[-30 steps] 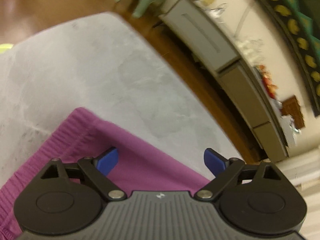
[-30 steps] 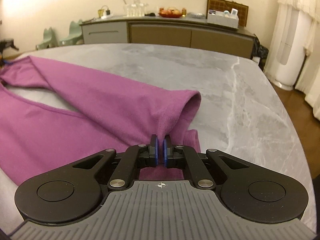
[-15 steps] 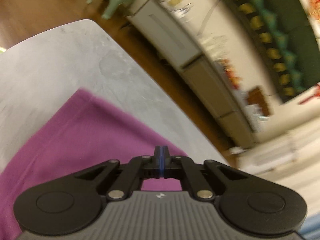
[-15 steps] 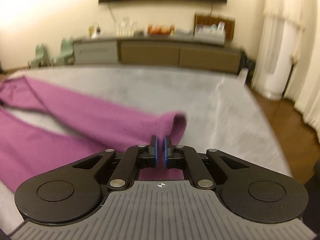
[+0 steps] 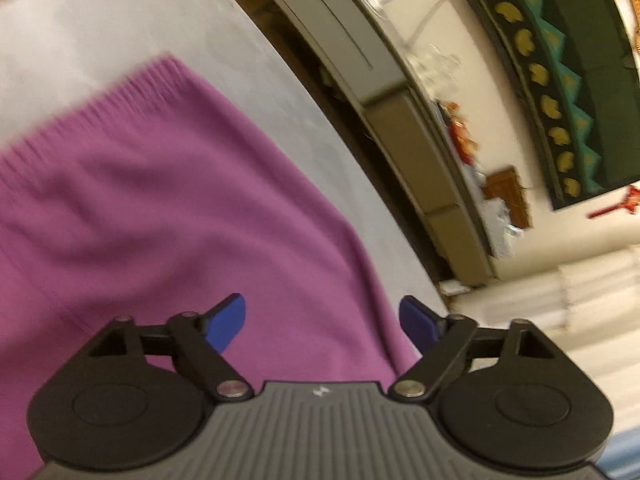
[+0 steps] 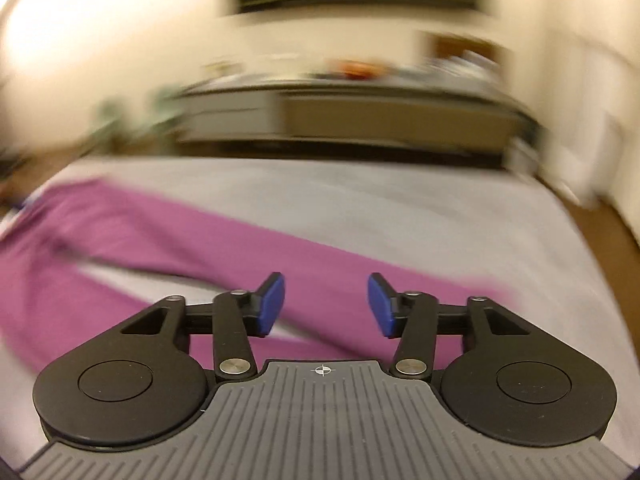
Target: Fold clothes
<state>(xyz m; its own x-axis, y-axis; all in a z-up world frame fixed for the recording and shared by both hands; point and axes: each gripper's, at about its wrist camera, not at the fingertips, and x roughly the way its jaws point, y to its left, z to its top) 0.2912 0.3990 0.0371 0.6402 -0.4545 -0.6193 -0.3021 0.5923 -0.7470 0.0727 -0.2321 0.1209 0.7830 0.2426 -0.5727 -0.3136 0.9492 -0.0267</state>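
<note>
A purple knit garment [image 5: 160, 208] lies on a grey marble table [image 5: 72, 40]; its ribbed hem shows at the upper left of the left wrist view. My left gripper [image 5: 322, 322] hovers above the cloth, its jaws opening wide, blue pads free of the fabric. In the blurred right wrist view the purple garment [image 6: 240, 248] stretches across the table [image 6: 400, 208] with a sleeve laid over toward the right. My right gripper [image 6: 326, 304] is above it, jaws opening, nothing between the pads.
A long grey-brown sideboard [image 6: 360, 120] with clutter on top stands against the far wall beyond the table. A green and yellow wall hanging [image 5: 560, 80] is above it. White curtains [image 5: 580, 300] hang at the right. Wooden floor surrounds the table.
Both grippers were shut on the purple cloth half a second ago and have let go and spread apart. The right one has lifted and pulled back; the sleeve now lies flatter.
</note>
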